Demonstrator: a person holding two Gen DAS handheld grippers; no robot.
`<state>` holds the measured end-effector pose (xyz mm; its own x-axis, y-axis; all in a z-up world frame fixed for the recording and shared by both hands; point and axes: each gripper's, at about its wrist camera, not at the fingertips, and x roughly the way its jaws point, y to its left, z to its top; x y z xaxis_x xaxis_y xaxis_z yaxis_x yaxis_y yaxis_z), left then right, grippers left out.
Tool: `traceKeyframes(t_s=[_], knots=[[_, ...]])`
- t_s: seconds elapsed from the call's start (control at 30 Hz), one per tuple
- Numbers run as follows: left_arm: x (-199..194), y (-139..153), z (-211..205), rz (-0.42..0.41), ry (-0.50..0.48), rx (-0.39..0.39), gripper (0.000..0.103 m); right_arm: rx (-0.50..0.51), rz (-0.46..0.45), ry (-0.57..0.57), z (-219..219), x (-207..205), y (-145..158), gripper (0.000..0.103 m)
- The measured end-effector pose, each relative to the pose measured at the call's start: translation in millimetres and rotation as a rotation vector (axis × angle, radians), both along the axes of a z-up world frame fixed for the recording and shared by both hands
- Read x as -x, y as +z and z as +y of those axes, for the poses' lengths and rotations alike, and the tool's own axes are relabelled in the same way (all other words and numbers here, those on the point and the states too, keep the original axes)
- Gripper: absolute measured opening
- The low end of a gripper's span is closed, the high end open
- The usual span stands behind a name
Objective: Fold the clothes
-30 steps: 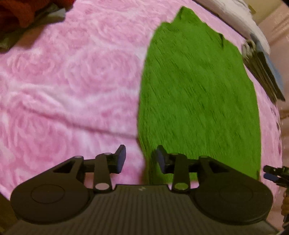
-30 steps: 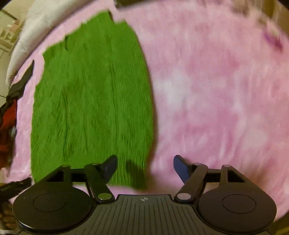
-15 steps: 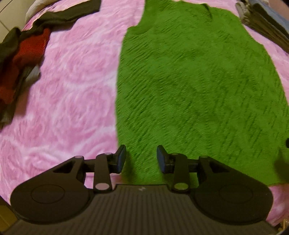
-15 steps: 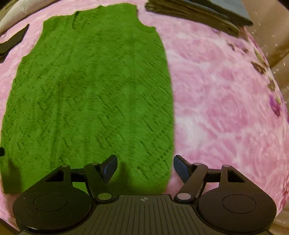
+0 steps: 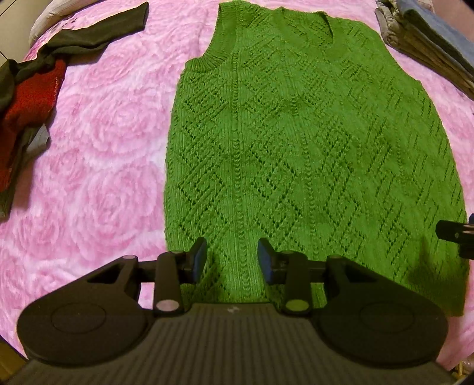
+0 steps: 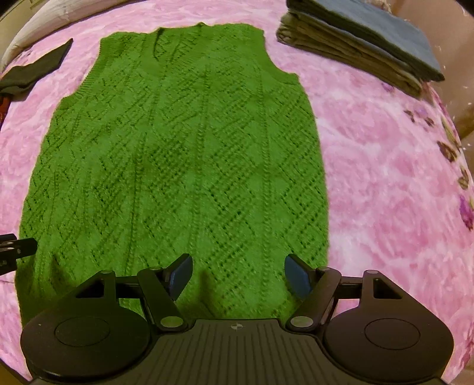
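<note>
A green knitted vest (image 5: pixel 302 142) (image 6: pixel 177 154) lies flat on the pink rose-patterned blanket (image 5: pixel 89 154), neck away from me and hem nearest. My left gripper (image 5: pixel 232 256) hovers over the hem near the vest's left side, open, nothing between its blue pads. My right gripper (image 6: pixel 237 275) hovers over the hem near the vest's right side, open wider, nothing held. Each gripper's tip shows at the edge of the other's view: the right gripper (image 5: pixel 456 234) and the left gripper (image 6: pixel 14 248).
A heap of red and dark clothes (image 5: pixel 26 97) lies at the left on the blanket. A stack of folded grey and blue clothes (image 6: pixel 364 44) sits at the far right. A white pillow (image 6: pixel 38 26) lies at the back left.
Both grippers have swung in from the vest's two sides to over its hem and rolled, so the vest now appears straight ahead in both views. Their openings look unchanged.
</note>
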<state>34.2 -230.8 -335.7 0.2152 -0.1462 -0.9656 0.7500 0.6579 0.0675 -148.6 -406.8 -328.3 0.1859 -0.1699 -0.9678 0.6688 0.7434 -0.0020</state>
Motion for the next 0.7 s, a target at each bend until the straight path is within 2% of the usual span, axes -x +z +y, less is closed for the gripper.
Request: traceKeyframes(t_s=[0.2, 0.33, 0.43, 0.57, 0.63, 0.7], knots=[[-14, -9, -11, -0.011, -0.01, 0.004, 0.032, 0.001, -0.032, 0.027, -3, -25, -10, 0.072], [-26, -19, -26, -0.032, -0.014, -0.007, 0.032, -0.016, -0.164, 0.071, -14, -48, -21, 0.072], [-35, -26, -39, -0.055, -0.018, -0.027, 0.032, -0.015, -0.231, 0.116, -21, -70, -30, 0.072], [-39, -31, -51, -0.072, -0.032, -0.034, 0.032, 0.035, -0.194, 0.166, -25, -85, -51, 0.072], [-40, -34, -54, -0.07, -0.036, -0.037, 0.032, 0.056, -0.142, 0.178, -26, -80, -62, 0.072], [-40, -35, -56, -0.068, -0.038, -0.037, 0.032, 0.067, -0.132, 0.198, -26, -64, -67, 0.072]])
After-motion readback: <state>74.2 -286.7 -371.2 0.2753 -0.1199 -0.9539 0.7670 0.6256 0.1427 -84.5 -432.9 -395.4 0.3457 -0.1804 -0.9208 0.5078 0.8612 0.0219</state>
